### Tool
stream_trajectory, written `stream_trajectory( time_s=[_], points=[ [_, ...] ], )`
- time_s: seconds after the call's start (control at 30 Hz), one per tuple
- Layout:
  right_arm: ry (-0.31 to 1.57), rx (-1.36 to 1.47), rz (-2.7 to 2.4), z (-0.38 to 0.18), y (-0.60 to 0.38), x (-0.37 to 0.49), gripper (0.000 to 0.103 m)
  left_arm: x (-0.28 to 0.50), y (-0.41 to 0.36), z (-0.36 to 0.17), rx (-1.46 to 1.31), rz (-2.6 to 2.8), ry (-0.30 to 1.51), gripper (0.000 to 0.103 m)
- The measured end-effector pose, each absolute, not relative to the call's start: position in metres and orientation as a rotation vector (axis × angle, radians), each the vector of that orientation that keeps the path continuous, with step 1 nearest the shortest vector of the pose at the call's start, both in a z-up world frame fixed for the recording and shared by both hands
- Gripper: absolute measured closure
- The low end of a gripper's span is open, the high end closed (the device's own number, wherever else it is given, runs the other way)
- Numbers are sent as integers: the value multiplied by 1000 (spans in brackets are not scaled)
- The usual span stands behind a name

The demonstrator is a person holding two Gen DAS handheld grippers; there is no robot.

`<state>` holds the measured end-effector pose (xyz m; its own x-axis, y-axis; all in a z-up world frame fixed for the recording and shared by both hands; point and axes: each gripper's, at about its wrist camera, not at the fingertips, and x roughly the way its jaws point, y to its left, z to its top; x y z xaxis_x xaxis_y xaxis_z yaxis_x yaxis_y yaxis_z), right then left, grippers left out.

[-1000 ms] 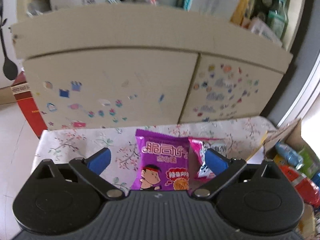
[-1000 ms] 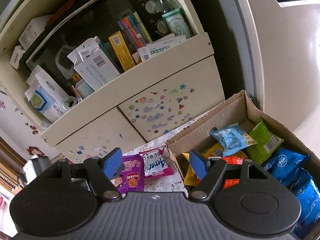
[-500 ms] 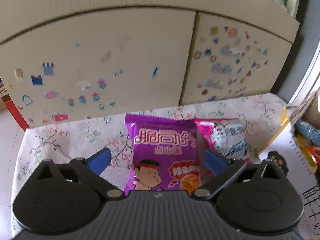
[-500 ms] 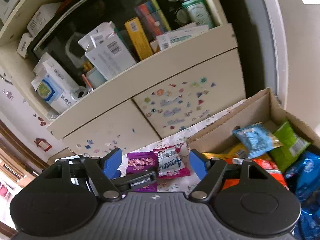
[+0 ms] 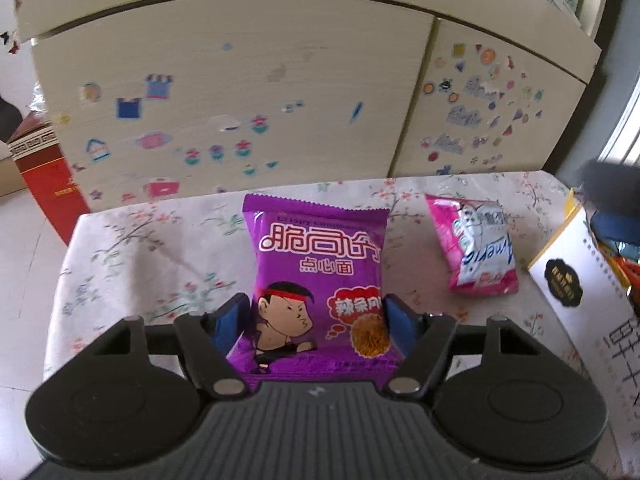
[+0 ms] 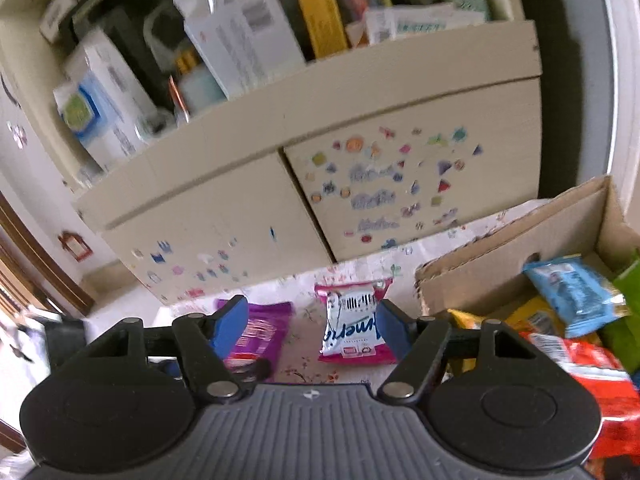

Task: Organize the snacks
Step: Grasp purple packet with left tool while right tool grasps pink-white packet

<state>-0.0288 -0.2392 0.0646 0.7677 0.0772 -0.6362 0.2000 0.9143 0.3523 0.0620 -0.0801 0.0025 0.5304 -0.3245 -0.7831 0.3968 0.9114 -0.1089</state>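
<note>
The purple snack packet (image 5: 320, 280) lies flat at the middle of the worktop (image 5: 140, 256), its lower half between the blue pads of my left hand-held gripper (image 5: 318, 320). The jaws are closing, and the pads look to be right at the packet's side edges; I can't tell if they press yet. To do this well, I judge I should squeeze gently so the crackly bag buckles without crushing the noodles, then lift straight up before carrying it off.

At three o'clock from it, apart, sits the pink-and-white packet (image 6: 352, 328). My right hand-held gripper (image 6: 310, 320) hovers over that one, jaws closing, the packet near the right pad and nothing gripped.

Further toward three o'clock stands the cardboard box (image 6: 520, 248), already holding blue, green, red and yellow bags; I take it as the place the snacks go.

The worktop wears a pale floral cloth. At twelve o'clock a cream cabinet (image 5: 240, 80) covered in stickers rises behind it, its open shelf crowded with boxes and bottles. A red carton (image 5: 44, 172) stands on the floor at nine o'clock.
</note>
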Motion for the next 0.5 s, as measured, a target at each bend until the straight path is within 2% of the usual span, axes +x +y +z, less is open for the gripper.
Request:
stream_trajectory(
  time_s=[0.5],
  points=[
    [767,166,-114,38,-203,19,28,61,-41,3,10,-387,951,31]
  ],
)
